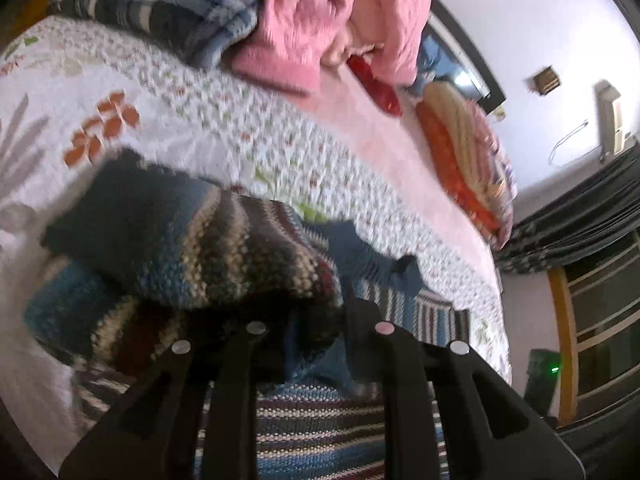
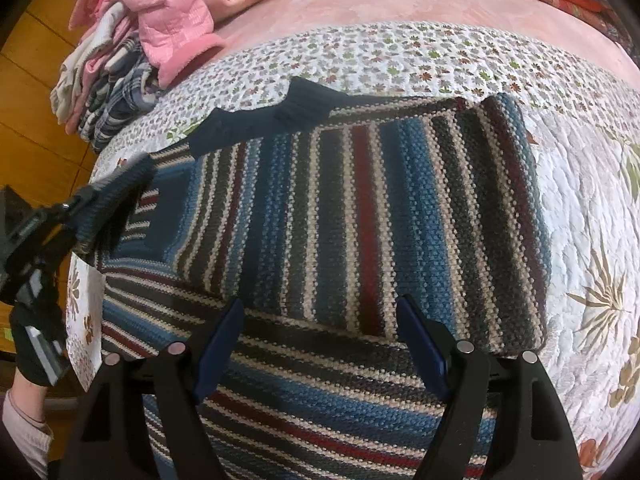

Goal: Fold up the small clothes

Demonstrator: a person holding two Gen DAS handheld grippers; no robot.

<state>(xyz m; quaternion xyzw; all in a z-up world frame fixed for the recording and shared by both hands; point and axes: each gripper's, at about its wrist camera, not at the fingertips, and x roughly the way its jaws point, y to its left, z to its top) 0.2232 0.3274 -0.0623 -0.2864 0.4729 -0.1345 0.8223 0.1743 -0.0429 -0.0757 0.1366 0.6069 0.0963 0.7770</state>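
A knitted sweater point(image 2: 360, 208) with blue, dark red, cream and grey stripes lies flat on the bed, its dark collar point(image 2: 280, 116) at the far side. One part is folded over the body on the right. My left gripper point(image 2: 76, 204) is shut on the dark cuff of the left sleeve point(image 2: 116, 192) and holds it lifted at the bed's left edge. In the left wrist view that sleeve point(image 1: 200, 248) drapes thickly over my left gripper point(image 1: 304, 320) and hides the fingertips. My right gripper point(image 2: 320, 316) hovers open just above the sweater's near part, blue pads point(image 2: 220, 340) wide apart.
A flowered quilt point(image 2: 580, 200) covers the bed. A pile with a pink jacket point(image 2: 172, 28) and a plaid garment point(image 2: 116, 96) sits at the far left. Pillows point(image 1: 464, 152) lie at the far end. The wooden floor point(image 2: 32, 80) and a person's sleeve point(image 2: 24, 432) are on the left.
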